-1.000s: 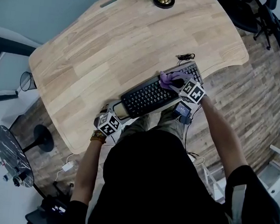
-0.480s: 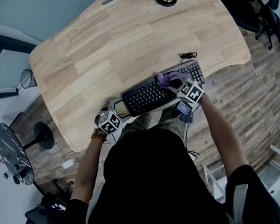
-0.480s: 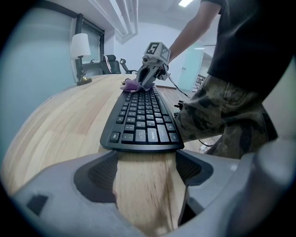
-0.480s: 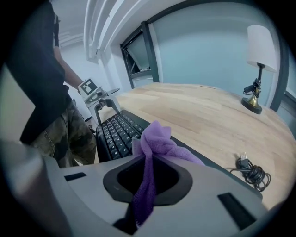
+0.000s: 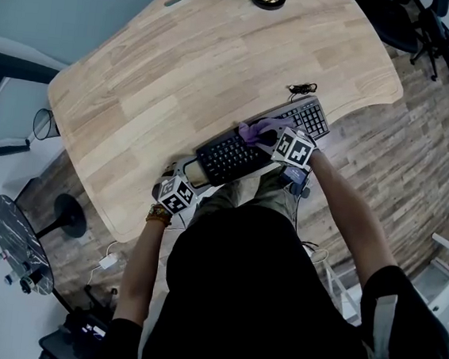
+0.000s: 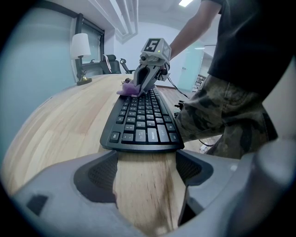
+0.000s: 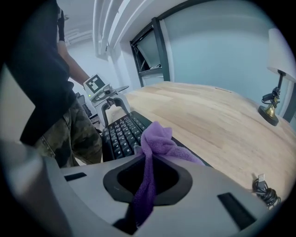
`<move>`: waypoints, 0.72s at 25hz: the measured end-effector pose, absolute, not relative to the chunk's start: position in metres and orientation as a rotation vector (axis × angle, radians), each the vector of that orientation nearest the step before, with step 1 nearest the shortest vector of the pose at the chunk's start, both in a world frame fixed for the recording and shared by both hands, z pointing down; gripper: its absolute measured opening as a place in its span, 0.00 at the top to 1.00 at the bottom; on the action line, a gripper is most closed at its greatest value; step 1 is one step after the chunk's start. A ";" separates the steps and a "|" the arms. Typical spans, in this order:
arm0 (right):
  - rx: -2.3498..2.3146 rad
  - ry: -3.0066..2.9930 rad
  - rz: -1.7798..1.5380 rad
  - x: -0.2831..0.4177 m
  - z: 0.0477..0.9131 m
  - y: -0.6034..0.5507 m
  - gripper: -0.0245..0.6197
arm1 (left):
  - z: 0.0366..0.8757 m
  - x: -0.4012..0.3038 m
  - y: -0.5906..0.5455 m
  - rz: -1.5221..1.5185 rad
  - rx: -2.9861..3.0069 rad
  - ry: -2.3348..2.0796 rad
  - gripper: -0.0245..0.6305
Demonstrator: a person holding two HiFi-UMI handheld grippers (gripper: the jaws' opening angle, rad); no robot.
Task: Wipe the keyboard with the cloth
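Wipe was underway: right tool [image 7: 145, 187] clamped cloth [image 7: 159, 139] on keyboard [image 5: 228, 156]; left tool [image 6: 145, 173] sat jaws apart (empty). Next probably needed a pressed sweep across the remaining keys.

No word, brand or number can be read anywhere here. The keyboard [image 6: 143, 122] has white legends on its keys, but in the lower middle of the left gripper view they are too small and soft to make out. The marker cube [image 5: 294, 148] right of centre in the head view and the other marker cube [image 5: 176, 196] at lower left carry only black-and-white square patterns, not letters.
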State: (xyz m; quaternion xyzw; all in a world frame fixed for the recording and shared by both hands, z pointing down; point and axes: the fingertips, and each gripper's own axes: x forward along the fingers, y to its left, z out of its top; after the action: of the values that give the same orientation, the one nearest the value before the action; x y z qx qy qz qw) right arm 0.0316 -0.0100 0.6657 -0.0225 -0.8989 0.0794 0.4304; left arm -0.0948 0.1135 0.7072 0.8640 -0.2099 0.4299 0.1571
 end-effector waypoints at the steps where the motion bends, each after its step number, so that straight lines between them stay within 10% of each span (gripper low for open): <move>1: -0.063 -2.237 0.202 0.027 0.665 -0.006 0.91 | 0.707 -0.094 0.113 1.230 2.471 -0.600 0.36; 18: -0.171 -2.269 0.210 -0.037 0.662 0.038 0.91 | 0.709 -0.095 0.114 1.233 2.472 -0.603 0.36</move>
State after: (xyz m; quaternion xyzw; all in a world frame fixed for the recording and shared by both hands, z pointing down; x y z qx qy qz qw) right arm -0.0375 0.0383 0.6621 -0.0680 -0.9034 0.0836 0.4151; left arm -0.0946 0.1141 0.7086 0.8634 -0.2106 0.4309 0.1565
